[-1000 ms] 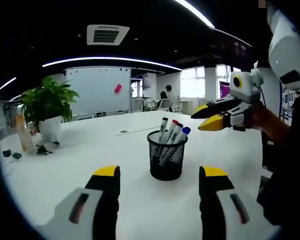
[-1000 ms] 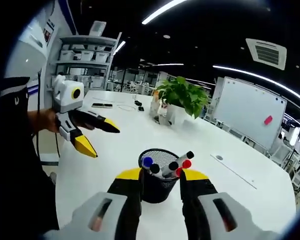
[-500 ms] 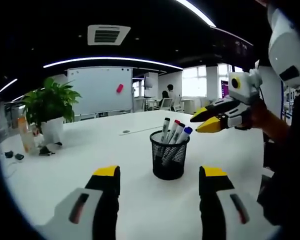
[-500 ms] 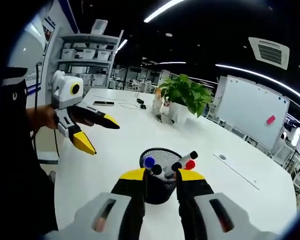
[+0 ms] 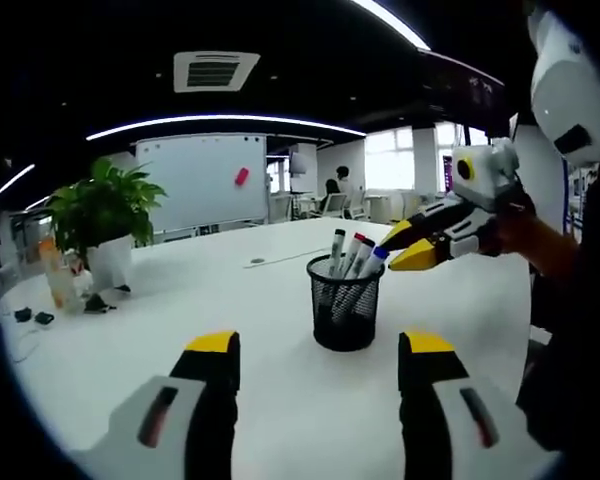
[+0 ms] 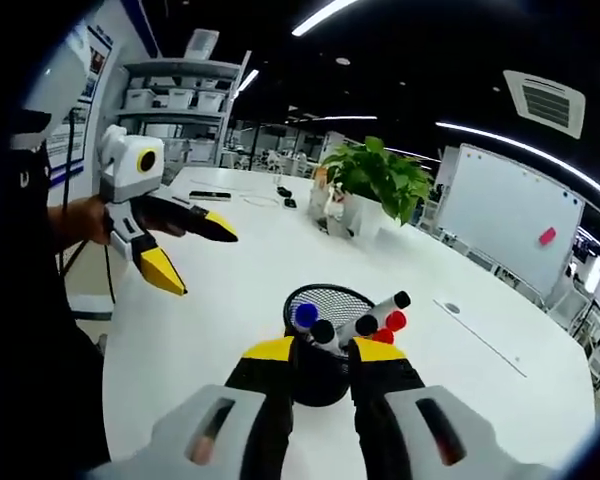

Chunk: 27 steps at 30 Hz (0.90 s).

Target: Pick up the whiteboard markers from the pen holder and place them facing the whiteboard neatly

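A black mesh pen holder (image 5: 345, 308) stands on the white table (image 5: 230, 290) and holds several whiteboard markers (image 5: 356, 252) with blue, red and black caps. My left gripper (image 5: 318, 345) is open, low and short of the holder. The right gripper (image 5: 403, 248) comes in from the right, its yellow tips right beside the marker caps. In the right gripper view my right gripper (image 6: 324, 350) is open with a narrow gap, its jaws either side of the marker caps (image 6: 323, 330) above the holder (image 6: 335, 296). The left gripper (image 6: 200, 260) hovers open to the left. The whiteboard (image 5: 195, 180) stands beyond the table.
A potted plant (image 5: 105, 215) (image 6: 380, 180) sits at the table's far side with small items (image 5: 30, 315) near it. A phone (image 6: 210, 195) lies at the far end. Shelving (image 6: 180, 110) lines the wall. A person's sleeve (image 5: 570, 300) is close on the right.
The right gripper has moved in on the marker caps and its jaws have narrowed a little. The left gripper stays open; its view has shifted slightly.
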Each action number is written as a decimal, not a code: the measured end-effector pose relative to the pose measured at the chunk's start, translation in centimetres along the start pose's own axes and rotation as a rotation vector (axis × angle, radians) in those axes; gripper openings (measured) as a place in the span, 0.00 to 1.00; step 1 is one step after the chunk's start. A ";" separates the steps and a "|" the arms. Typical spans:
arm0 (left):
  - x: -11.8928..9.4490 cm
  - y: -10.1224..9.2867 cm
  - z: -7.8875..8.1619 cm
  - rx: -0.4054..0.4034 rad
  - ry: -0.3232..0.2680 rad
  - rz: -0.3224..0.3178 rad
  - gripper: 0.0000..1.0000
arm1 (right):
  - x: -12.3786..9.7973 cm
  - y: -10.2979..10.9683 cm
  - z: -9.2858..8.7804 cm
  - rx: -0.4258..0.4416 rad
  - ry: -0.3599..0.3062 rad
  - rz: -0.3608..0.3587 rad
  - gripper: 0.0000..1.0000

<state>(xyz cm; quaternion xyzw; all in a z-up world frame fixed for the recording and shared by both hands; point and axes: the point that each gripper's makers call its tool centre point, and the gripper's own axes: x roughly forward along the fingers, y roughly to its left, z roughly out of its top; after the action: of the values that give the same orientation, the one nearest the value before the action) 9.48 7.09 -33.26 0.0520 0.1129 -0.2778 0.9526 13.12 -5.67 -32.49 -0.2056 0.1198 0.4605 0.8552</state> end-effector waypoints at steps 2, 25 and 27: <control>0.0 0.0 -0.2 0.002 0.003 -0.008 0.65 | 0.4 0.0 -0.3 0.001 0.006 -0.005 0.23; -0.6 0.6 -0.5 -0.024 0.005 -0.005 0.64 | 1.2 -0.5 0.4 0.094 -0.021 -0.072 0.17; -0.5 0.5 -0.6 -0.026 0.007 -0.007 0.64 | 1.2 -0.8 0.6 0.046 -0.021 -0.103 0.17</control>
<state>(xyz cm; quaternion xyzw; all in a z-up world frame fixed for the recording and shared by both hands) 9.21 7.91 -33.67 0.0405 0.1201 -0.2793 0.9518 14.41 -4.90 -32.25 -0.1867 0.1106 0.4154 0.8834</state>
